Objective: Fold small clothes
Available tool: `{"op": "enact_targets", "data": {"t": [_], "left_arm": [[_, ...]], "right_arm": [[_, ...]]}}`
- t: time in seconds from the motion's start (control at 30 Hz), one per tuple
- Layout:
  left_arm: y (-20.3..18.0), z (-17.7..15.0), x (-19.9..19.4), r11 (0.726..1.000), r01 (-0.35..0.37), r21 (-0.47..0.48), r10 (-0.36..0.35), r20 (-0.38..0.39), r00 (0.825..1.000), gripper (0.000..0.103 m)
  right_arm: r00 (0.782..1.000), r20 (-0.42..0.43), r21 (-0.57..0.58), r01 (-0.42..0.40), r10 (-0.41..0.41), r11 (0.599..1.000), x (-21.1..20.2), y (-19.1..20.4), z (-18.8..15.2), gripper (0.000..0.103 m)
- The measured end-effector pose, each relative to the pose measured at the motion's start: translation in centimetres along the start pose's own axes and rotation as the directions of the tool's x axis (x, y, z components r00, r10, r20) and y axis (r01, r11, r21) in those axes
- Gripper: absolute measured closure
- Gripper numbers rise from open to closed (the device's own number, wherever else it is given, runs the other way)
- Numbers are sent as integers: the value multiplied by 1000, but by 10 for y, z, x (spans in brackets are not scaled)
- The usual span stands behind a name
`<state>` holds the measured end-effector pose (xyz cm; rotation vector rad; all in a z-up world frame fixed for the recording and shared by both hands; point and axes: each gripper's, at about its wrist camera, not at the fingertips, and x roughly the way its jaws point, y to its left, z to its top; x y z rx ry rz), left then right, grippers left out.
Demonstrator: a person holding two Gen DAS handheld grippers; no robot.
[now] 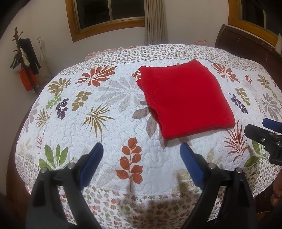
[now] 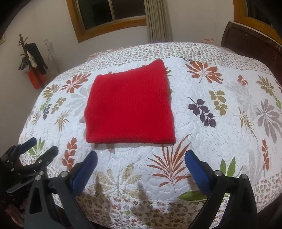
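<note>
- The left gripper (image 1: 141, 149) hovers over the near part of the bed with its blue-padded jaws spread wide and nothing between them; the right gripper (image 2: 141, 158) hovers likewise, wide and empty, just to the left gripper's right
- Ahead of both, apart from either set of fingers, lies the red knit garment (image 1: 183, 100) already folded into a flat, roughly square packet; from the left gripper it sits forward and to the right, from the right gripper forward and slightly left
- Judged by its look, the knit is soft, light and limp, with some bulk from the stacked layers; it should slump if lifted by one corner, so the two near corners, or the doubled edge nearest the grippers, seem the best places to pinch; the layers showing at its left side may slide apart
- Under it spreads the quilted bedspread (image 1: 109, 123), white with printed leaves; beyond stand a wooden-framed window (image 1: 109, 15), a curtain (image 1: 155, 19) and a dark headboard (image 1: 246, 44) far right
- No brand, label or legible writing shows anywhere
</note>
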<state>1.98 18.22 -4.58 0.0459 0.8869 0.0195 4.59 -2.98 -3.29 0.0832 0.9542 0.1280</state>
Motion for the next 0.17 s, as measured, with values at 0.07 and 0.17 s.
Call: {"op": "enact_targets", "data": {"t": [0.07,0.17], "left_arm": [[0,0,0,1000,-1,-1,1,0,1000,14],[0,0,0,1000,1,0,-1,-1,1000,14]], "right_arm": [[1000,-7,-2,7,-7,1000,2,0,0,4],[1000,-19,3,7,-7,1000,4,-2,-1,4]]}}
